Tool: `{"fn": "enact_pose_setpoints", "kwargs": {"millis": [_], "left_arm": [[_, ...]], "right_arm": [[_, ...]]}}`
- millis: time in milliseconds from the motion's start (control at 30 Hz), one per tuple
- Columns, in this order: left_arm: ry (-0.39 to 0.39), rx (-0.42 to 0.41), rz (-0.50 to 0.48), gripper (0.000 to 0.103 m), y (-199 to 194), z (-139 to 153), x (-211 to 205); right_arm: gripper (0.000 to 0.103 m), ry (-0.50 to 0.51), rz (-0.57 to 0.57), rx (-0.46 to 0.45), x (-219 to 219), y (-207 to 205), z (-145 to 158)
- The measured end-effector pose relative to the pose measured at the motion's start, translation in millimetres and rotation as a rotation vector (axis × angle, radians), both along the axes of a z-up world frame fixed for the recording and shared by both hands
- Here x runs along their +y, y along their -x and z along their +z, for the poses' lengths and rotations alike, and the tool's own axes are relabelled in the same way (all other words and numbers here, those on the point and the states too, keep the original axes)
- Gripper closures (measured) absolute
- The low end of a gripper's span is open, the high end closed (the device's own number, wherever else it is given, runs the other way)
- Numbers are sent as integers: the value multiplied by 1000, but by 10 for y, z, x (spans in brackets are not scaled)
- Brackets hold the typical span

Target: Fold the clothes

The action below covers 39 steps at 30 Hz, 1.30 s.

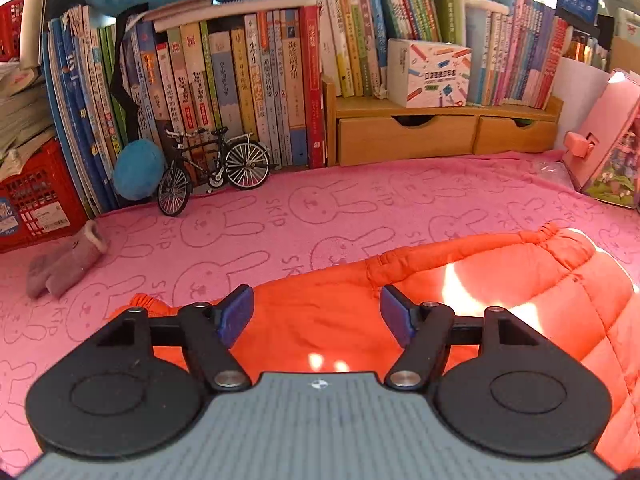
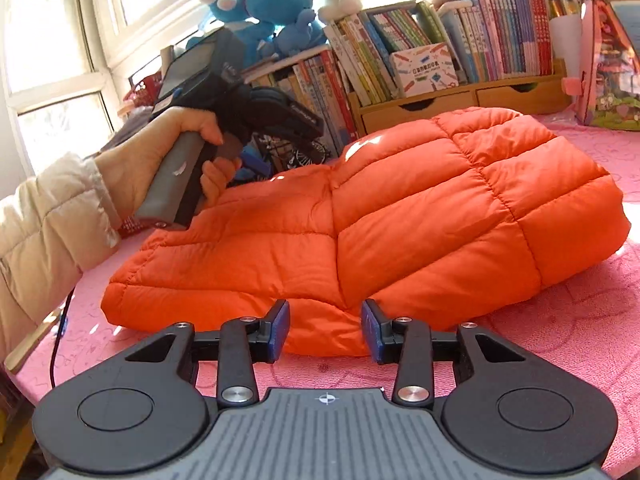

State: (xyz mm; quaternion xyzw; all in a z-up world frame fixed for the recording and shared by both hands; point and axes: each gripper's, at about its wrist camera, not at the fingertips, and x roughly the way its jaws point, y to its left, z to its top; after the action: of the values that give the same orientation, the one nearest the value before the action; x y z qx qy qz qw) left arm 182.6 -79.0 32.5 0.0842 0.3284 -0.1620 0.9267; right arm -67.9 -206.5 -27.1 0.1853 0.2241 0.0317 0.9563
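Note:
An orange quilted puffer jacket lies folded in a thick bundle on the pink bunny-print cloth. In the left wrist view the jacket fills the lower right, with an elastic cuff at its far edge. My left gripper is open and empty, its blue pads just above the jacket's left part. It also shows in the right wrist view, held in a hand over the jacket's far left side. My right gripper is open and empty at the jacket's near edge.
A row of books and a wooden drawer shelf line the back. A model bicycle, a blue plush, a red crate, a small pink sock and a pink toy box stand around the cloth.

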Motion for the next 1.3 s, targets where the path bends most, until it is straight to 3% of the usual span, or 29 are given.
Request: {"fn": "enact_pose_setpoints", "kwargs": {"millis": [100, 200, 300, 500, 667, 833, 1000, 1200, 1300], "left_arm": [[8, -69, -48, 34, 450, 10, 100], [34, -51, -77, 33, 686, -97, 139], [-16, -55, -75, 32, 704, -246, 69], [-108, -118, -74, 29, 765, -439, -87], [-93, -117, -72, 29, 796, -530, -68], [-91, -134, -80, 29, 818, -590, -66], [-67, -133, -82, 29, 810, -607, -33], [-35, -135, -87, 29, 808, -633, 21], [-15, -136, -88, 29, 806, -634, 54]], "right_arm": [[37, -32, -130, -58, -326, 220, 31], [32, -138, -235, -58, -667, 333, -5], [25, -238, -289, -43, -905, 331, -86], [14, -303, -344, -24, -1127, 165, -160], [11, -339, -373, -12, -1228, -115, -210], [1, -328, -371, -12, -1222, -338, -201], [0, -313, -350, 19, -1210, -585, -188], [0, -397, -357, 12, -1337, -786, -189], [9, -369, -352, 4, -1285, -838, -91]]}}
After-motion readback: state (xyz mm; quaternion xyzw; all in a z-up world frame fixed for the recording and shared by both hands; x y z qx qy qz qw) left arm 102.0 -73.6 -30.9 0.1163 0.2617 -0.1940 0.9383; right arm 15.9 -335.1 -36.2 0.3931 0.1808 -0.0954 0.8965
